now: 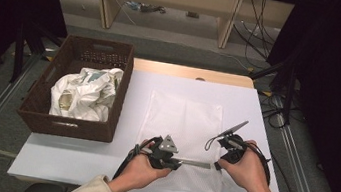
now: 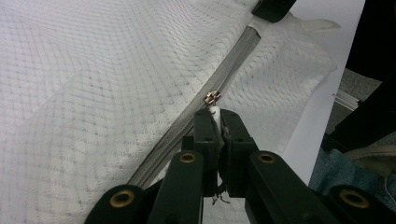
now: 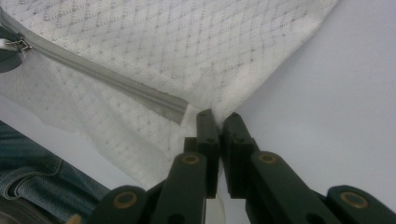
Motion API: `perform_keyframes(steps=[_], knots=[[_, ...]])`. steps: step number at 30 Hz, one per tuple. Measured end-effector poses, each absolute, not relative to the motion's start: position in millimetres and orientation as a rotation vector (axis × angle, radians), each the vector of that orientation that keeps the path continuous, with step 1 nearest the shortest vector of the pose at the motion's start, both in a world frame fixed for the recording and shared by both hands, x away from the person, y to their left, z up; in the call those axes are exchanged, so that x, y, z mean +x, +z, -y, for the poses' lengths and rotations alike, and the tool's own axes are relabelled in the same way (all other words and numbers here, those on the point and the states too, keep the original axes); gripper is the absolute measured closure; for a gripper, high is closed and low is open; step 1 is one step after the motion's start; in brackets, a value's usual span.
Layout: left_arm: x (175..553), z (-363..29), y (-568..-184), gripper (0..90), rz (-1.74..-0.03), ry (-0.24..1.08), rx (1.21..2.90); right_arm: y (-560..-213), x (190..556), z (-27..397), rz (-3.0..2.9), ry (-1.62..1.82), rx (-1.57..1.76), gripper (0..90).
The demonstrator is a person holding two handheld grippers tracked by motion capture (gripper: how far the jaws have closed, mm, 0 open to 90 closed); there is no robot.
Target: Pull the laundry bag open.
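A white mesh laundry bag [image 1: 184,118] lies flat on the white tabletop [image 1: 74,153], its grey zipper [image 1: 198,164] running along the near edge. My left gripper [image 1: 179,164] is shut on the zipper's white pull tab [image 2: 215,113], just behind the small metal slider [image 2: 213,97]. In the left gripper view the zipper [image 2: 233,65] stretches away from the left gripper [image 2: 217,112] toward the other hand. My right gripper [image 1: 218,164] is shut on the mesh bag's cloth beside the zipper's end [image 3: 180,109]; the right gripper [image 3: 218,115] pinches that cloth [image 3: 205,88] at the corner.
A brown wicker basket [image 1: 113,113] stands at the table's left with a bundle of white plastic bags [image 1: 85,91] in it. The table's right edge [image 1: 266,139] lies close to my right hand. The person's jeans [image 3: 32,177] are just below the front edge.
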State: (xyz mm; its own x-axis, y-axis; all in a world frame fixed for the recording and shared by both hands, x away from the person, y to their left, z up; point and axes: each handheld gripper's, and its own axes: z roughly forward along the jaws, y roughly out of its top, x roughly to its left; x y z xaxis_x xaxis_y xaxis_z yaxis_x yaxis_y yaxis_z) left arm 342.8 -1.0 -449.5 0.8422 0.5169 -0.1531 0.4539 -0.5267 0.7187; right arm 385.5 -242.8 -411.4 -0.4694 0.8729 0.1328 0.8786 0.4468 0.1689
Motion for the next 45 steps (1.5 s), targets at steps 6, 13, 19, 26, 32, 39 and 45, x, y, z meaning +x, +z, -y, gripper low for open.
perform_keyframes(steps=[6,13,19,26,32,39,45], knots=[[342,-2,-449,86.0,-0.704,0.104,2.208,-412,385,242,2.626,-0.341,-1.64,87.2],[341,-5,-449,86.0,-0.715,0.1,2.2,-412,385,241,2.623,-0.343,-1.636,87.2],[341,-7,-448,86.0,-0.706,0.101,2.209,-413,386,243,2.655,-0.351,-1.6,87.2],[340,-10,-449,86.0,-0.736,0.084,2.19,-413,387,244,2.663,-0.34,-1.588,87.2],[340,-13,-448,86.0,-0.724,0.095,2.2,-414,387,244,2.671,-0.346,-1.586,87.2],[339,-16,-448,86.0,-0.747,0.083,2.184,-412,385,241,2.633,-0.313,-1.622,87.2],[338,-21,-447,86.0,-0.747,0.089,2.19,-414,388,245,2.675,-0.323,-1.568,87.2]])
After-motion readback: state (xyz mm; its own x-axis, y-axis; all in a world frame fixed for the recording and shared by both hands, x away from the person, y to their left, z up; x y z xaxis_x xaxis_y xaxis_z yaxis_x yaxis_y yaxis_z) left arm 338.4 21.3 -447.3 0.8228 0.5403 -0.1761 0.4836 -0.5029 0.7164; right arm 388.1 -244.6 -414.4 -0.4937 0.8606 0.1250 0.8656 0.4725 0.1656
